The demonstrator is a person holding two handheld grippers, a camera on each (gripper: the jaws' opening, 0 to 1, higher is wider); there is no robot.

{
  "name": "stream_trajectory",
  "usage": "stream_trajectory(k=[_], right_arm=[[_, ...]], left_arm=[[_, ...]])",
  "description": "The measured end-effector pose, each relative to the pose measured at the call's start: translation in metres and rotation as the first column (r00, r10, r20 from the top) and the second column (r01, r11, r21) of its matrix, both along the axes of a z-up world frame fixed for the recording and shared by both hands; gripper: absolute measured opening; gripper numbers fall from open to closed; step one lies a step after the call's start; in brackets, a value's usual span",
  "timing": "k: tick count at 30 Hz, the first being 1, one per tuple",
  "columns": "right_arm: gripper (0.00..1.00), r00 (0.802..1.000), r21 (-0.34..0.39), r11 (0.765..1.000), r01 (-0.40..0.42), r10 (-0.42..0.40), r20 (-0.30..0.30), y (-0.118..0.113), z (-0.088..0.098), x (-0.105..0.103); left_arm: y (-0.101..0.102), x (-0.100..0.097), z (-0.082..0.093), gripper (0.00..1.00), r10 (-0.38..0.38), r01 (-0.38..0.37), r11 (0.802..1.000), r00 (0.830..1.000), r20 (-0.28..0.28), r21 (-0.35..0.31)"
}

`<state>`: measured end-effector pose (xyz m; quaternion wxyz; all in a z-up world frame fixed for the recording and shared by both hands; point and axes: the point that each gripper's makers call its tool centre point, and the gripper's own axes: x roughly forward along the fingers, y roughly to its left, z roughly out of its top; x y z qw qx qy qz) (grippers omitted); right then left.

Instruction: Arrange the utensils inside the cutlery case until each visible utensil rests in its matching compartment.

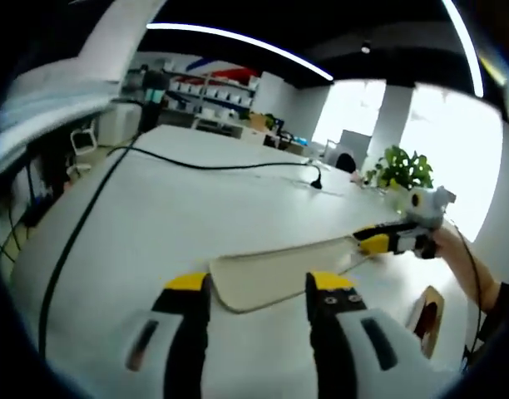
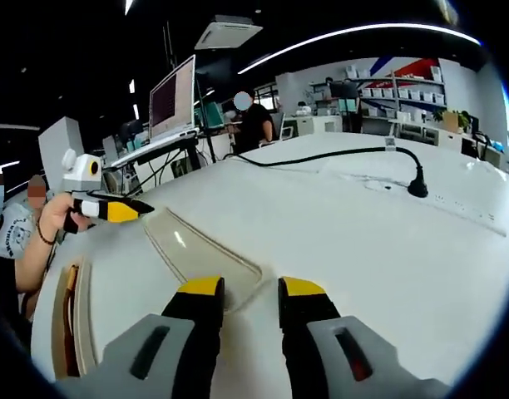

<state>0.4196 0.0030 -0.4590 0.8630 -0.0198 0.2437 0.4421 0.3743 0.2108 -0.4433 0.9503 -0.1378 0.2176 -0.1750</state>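
One translucent lid (image 1: 279, 270); one cutlery case (image 2: 70, 320); one black cable (image 1: 213, 165); one potted plant (image 1: 402, 169); two grippers

The cutlery case lid (image 1: 279, 270), a flat translucent cream panel with rounded corners, is lying on the white desk (image 1: 196, 208). In the right gripper view the lid (image 2: 200, 249) is looking clear and glossy. A wooden cutlery case (image 1: 427, 320) is sitting at the desk edge, just beyond the lid; its long compartments (image 2: 71, 320) are showing, contents too blurred to tell.
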Motion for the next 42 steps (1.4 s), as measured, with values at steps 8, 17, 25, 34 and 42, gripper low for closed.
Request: stream_trajectory(k=[8,17,25,34,42], right_arm=[[0.14,1.0,0.028,0.999,0.016,-0.015,-0.022,0.003,0.001,0.001],[0.1,0.998,0.039,0.999,0.017,-0.015,-0.069,0.002,0.005,-0.009],[0.07,1.0,0.088,0.996,0.025,-0.023,-0.018,-0.003,0.018,-0.01],[0.01,0.999,0.263,0.964,0.04,-0.044,0.01,-0.002,0.042,-0.017],[0.0,0.999,0.261,0.965,0.022,-0.033,0.037,-0.006,0.043,-0.032]], left_arm=[[-0.004,0.004,-0.005,0.49,0.006,-0.006,0.999,1.0,-0.013,-0.044],[0.0,0.004,-0.005,0.48,0.017,-0.017,0.999,1.0,-0.009,-0.045],[-0.004,-0.001,-0.001,0.45,0.002,-0.002,0.999,1.0,0.004,-0.046],[-0.009,-0.005,0.001,0.49,0.012,-0.011,0.999,1.0,0.022,-0.04],[-0.012,-0.013,0.003,0.48,0.003,0.0,0.998,0.999,0.036,-0.068]])
